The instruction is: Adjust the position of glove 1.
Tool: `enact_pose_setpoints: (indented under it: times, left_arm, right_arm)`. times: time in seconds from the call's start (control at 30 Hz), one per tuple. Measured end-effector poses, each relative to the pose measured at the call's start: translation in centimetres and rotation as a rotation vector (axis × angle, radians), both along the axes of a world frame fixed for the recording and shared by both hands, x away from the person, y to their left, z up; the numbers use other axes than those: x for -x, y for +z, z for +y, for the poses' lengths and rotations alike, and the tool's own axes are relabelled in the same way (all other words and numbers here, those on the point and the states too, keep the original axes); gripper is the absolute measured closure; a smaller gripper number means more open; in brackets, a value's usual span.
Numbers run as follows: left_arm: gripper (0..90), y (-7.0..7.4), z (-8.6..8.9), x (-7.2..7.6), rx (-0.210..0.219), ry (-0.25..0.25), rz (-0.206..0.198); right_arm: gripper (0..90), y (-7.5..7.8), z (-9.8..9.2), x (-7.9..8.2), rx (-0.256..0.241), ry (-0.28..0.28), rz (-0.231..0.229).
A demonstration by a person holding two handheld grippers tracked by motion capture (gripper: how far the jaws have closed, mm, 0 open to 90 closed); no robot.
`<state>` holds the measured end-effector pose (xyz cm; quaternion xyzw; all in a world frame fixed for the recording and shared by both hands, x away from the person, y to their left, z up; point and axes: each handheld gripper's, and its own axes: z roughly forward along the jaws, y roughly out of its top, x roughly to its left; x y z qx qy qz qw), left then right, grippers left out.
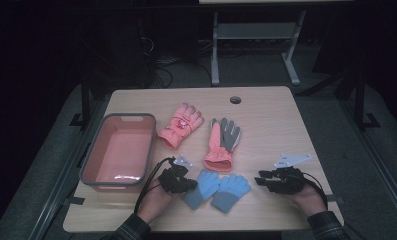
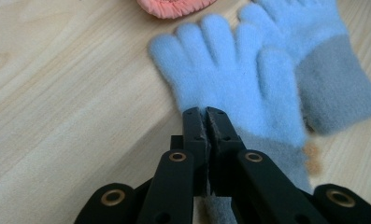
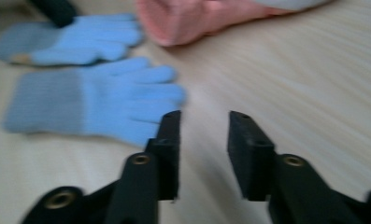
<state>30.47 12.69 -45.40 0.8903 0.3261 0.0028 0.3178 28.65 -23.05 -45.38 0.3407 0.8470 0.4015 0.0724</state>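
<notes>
My left gripper (image 2: 205,112) has its jaws pressed together on the left blue glove (image 2: 230,79), pinching the knit just where the pale blue palm meets the grey cuff. That glove lies flat near the front edge of the table (image 1: 266,100), about midway along it, with its twin, the right blue glove (image 1: 230,191), touching it on the right. I judge both to be very light, soft and floppy: fuzzy knit that will drape and fold the moment it leaves the wood, not slippery and in no way fragile. A pinch of a fold at the cuff or the palm should hold; the fingers would simply dangle.

My right gripper (image 3: 203,122) hovers over bare wood near the front right corner, jaws spread, with nothing between them, just beside the right blue glove's fingertips.

The pink bin (image 1: 117,150) with a grey rim stands along the left edge of the table and looks empty. Behind the blue pair, toward the middle, lie a pink glove (image 1: 181,125) and a pink-and-grey glove (image 1: 222,142), apart from one another.
</notes>
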Motion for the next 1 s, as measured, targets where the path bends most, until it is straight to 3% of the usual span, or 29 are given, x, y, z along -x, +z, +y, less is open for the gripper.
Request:
enact_pose_setpoints:
  times: [0.2,0.33,0.5,0.7,0.83,1.0]
  left_arm:
    - [88.1,0.4,0.2,-0.1,0.033,0.014,0.006]
    - [88.2,0.9,0.6,0.0,0.040,0.023,-0.002]
    - [88.3,1.3,0.9,0.0,0.073,0.050,-0.010]
    - [88.3,1.7,1.3,-0.1,0.076,0.045,-0.017]
    - [88.4,1.9,1.3,0.0,0.102,0.056,-0.021]
    - [88.4,2.2,1.1,0.3,0.117,0.044,-0.021]
  right_arm:
    - [90.0,0.4,2.7,1.0,-0.021,0.116,0.016]
    - [90.0,0.4,4.2,1.1,-0.038,0.151,0.027]
    - [89.9,-0.5,6.2,1.2,0.007,0.187,0.045]
    - [90.0,-1.0,7.3,1.5,0.025,0.224,0.063]
    - [90.0,-1.3,8.2,1.8,0.037,0.255,0.068]
    - [90.0,-1.4,9.2,2.0,0.025,0.286,0.077]
